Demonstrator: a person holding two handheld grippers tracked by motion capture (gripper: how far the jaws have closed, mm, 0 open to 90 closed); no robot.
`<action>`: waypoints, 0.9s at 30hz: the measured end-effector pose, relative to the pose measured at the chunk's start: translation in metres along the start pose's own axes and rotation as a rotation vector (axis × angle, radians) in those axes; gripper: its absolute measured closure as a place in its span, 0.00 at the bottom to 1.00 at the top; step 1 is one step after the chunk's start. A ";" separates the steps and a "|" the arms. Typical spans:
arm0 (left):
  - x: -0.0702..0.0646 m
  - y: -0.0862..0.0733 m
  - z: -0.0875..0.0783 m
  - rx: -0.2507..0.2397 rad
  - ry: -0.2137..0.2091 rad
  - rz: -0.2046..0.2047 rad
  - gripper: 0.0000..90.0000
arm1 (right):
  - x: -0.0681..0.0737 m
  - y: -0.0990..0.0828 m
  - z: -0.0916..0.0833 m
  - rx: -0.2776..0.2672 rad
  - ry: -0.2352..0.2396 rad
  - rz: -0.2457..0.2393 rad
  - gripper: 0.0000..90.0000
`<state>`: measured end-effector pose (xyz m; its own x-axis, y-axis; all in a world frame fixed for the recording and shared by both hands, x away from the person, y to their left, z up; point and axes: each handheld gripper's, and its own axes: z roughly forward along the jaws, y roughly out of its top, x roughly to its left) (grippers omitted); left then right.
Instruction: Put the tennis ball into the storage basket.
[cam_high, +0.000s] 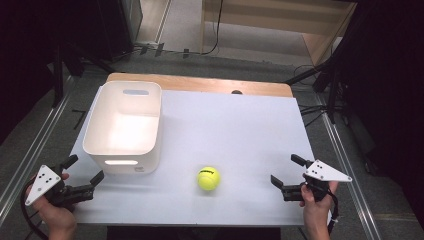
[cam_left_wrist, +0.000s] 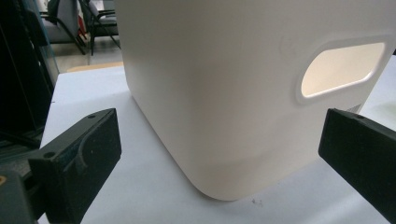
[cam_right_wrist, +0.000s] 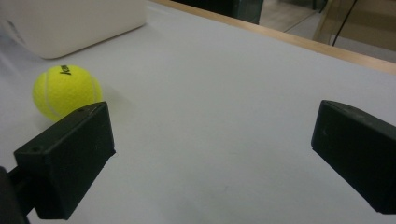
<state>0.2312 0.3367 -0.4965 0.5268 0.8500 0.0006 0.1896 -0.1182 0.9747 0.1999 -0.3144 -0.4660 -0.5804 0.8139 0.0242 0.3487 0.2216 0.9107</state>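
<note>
The desk (cam_high: 240, 125) carries a white covering, with a wooden edge exposed along its far side. A white bin (cam_high: 125, 125) with rounded corners and a handle cutout in each end wall stands upright on the left half of the desk; nothing can be seen inside it. A yellow tennis ball (cam_high: 208, 178) (dark lettering on its top) rests on the desk near the front edge, to the right of the bin and apart from it.

Left claw (cam_high: 85, 170): held in the person's left hand (cam_high: 57, 212) at the front left corner, jaws apart and holding nothing, aimed at the bin's near corner, just beside it.

Right claw (cam_high: 288, 170): held in the right hand (cam_high: 316, 202) at the front right, jaws apart and holding nothing, well apart from the ball.
</note>
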 end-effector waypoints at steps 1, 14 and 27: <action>0.000 0.000 0.000 0.000 0.001 0.000 0.00 | 0.002 0.004 0.001 0.014 0.022 -0.011 0.00; 0.000 0.000 0.000 0.002 -0.004 0.002 0.00 | 0.015 0.024 0.020 0.101 0.088 -0.066 0.00; 0.000 0.000 0.000 0.003 -0.004 0.003 0.00 | 0.029 0.034 0.042 0.175 0.151 -0.109 0.00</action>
<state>0.2312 0.3366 -0.4964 0.5310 0.8473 0.0023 0.1904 -0.1219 0.9741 0.2258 -0.2605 -0.4521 -0.7203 0.6936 0.0032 0.3925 0.4038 0.8263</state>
